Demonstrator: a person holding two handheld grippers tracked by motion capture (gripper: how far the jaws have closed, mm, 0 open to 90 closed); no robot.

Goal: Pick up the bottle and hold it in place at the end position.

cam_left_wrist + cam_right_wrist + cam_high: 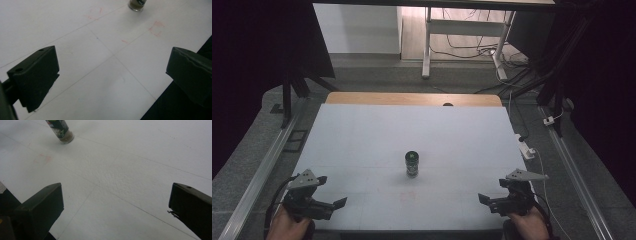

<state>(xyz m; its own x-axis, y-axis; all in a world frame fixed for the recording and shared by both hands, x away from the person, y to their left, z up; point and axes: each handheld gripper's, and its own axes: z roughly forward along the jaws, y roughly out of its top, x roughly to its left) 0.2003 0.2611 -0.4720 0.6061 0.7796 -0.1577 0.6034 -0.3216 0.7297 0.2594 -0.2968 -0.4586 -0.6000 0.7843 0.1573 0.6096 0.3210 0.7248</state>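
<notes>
A small dark jar (412, 164) with a green lid and label stands upright near the middle of the white table (362, 140). Its base shows at the top of the left gripper view as the jar (137, 5), and at the upper left of the right gripper view as the jar (60, 130). My left gripper (334, 205) rests near the front left corner, open and holding nothing. Over by the front right corner my right gripper (484, 200) is open too, jaws wide apart and pointing inward. Both are well short of the jar.
Faint red marks (156, 28) stain the tabletop near the jar. A wooden strip (412, 98) edges the far side. A power strip (526, 146) and cables lie off the right edge, metal rails (267, 160) flank the table, and a desk frame (427, 45) stands beyond.
</notes>
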